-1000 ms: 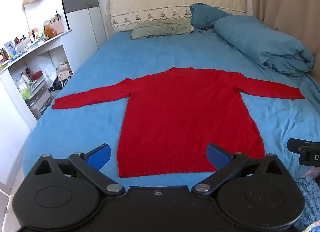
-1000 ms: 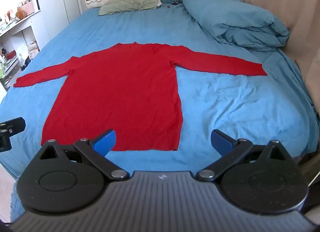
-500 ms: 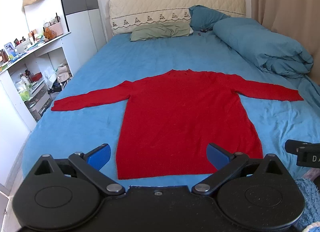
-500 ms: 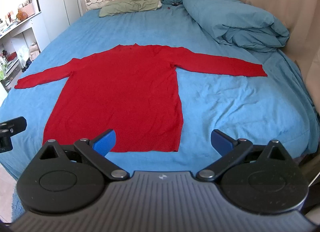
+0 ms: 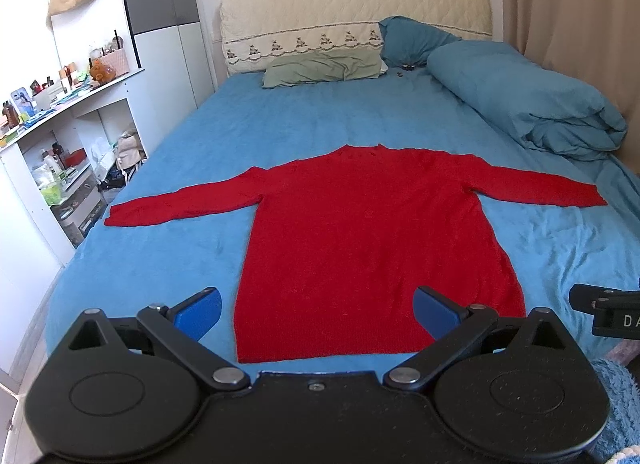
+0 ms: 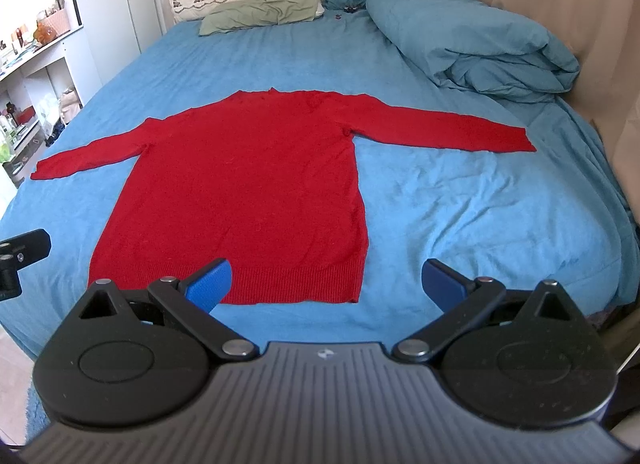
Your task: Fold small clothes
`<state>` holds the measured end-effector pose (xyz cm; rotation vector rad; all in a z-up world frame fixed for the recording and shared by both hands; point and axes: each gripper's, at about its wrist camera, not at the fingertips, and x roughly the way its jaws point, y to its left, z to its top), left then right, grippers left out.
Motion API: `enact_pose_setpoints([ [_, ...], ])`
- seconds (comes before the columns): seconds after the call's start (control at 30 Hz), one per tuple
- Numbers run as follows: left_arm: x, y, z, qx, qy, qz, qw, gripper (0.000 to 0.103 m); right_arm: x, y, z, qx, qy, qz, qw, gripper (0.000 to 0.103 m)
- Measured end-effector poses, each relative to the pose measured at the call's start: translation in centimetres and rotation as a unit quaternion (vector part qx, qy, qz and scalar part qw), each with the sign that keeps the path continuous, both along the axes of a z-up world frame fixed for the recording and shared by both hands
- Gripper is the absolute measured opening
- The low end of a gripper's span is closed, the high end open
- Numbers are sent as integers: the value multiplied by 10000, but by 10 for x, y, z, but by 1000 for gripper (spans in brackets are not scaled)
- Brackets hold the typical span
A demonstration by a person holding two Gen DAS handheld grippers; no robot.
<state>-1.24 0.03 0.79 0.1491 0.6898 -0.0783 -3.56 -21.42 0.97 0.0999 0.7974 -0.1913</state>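
Flat on the bed (image 5: 168,248) lies the red sweater (image 5: 372,248), sleeves spread.

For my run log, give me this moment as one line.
stage: pre-grasp | red sweater: flat, unfolded on bed | left gripper: open, empty | right gripper: open, empty

The only legible writing is the white letters "DA", cut off by the frame's right edge, on the black right tongs (image 5: 612,314) in the left wrist view.

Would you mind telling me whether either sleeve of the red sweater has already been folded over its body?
No, the red sweater lies flat on the bed with both sleeves stretched straight out sideways.
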Motion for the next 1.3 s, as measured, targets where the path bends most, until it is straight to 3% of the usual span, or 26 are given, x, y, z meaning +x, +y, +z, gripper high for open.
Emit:
enact_pose_setpoints([
  [1.3, -2, -1, 5, -8, -62, -16, 10000, 103, -3, 1, 1, 67, -46, 22, 10000, 103],
])
